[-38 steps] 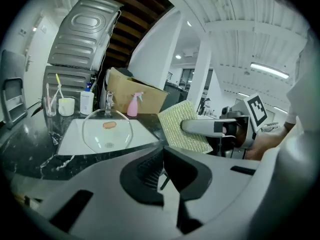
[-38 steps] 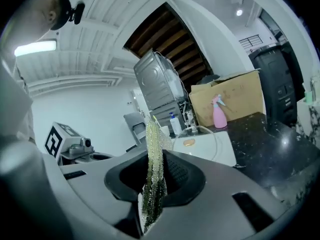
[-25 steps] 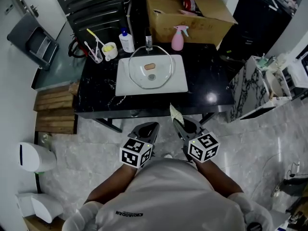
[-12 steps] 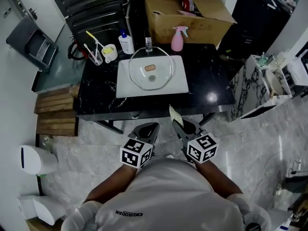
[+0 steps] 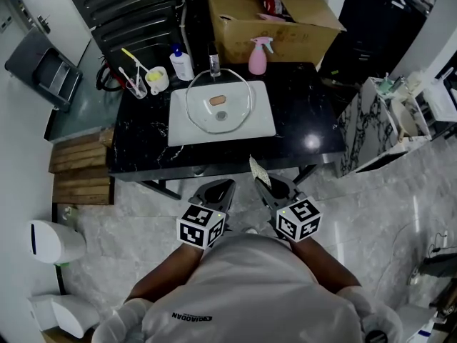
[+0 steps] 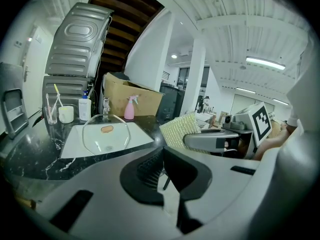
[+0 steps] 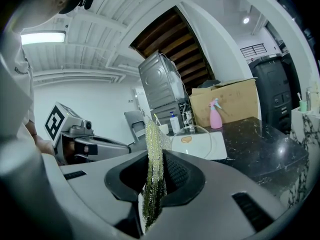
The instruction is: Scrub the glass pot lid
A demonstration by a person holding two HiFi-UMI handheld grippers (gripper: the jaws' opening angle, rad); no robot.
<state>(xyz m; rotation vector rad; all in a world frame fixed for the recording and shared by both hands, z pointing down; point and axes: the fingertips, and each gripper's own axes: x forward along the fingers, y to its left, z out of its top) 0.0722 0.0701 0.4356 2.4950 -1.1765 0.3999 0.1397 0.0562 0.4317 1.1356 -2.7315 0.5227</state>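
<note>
The round clear glass pot lid [image 5: 220, 102] sits in the white rectangular basin [image 5: 178, 131] on the black marble table [image 5: 300, 120]. It appears tilted, with its far rim raised toward the chrome tap [image 5: 213, 59]. Both grippers are held low, close to the person's torso and over the pale floor on the near side of the table edge. The lid is therefore well ahead of them and touches neither.

The left gripper [image 5: 218, 189] points toward the basin with its jaws pressed together and nothing between them. In the left gripper view the lid stands left of and beyond the jaw tips.

The right gripper [image 5: 268, 184] pinches a yellow-green mesh scrubbing pad [image 5: 258, 170]. The pad stands upright out of the jaws, edge-on in the right gripper view (a thin, bristly strip). There the lid shows just right of the pad's top, far off across the table.

Beside the basin's far left corner are a white cup holding toothbrushes [image 5: 156, 81] and a white bottle with a blue cap [image 5: 181, 63]. A pink spray bottle [image 5: 257, 57] stands behind the basin's far right corner, in front of an open brown cardboard box [image 5: 285, 27].
</note>
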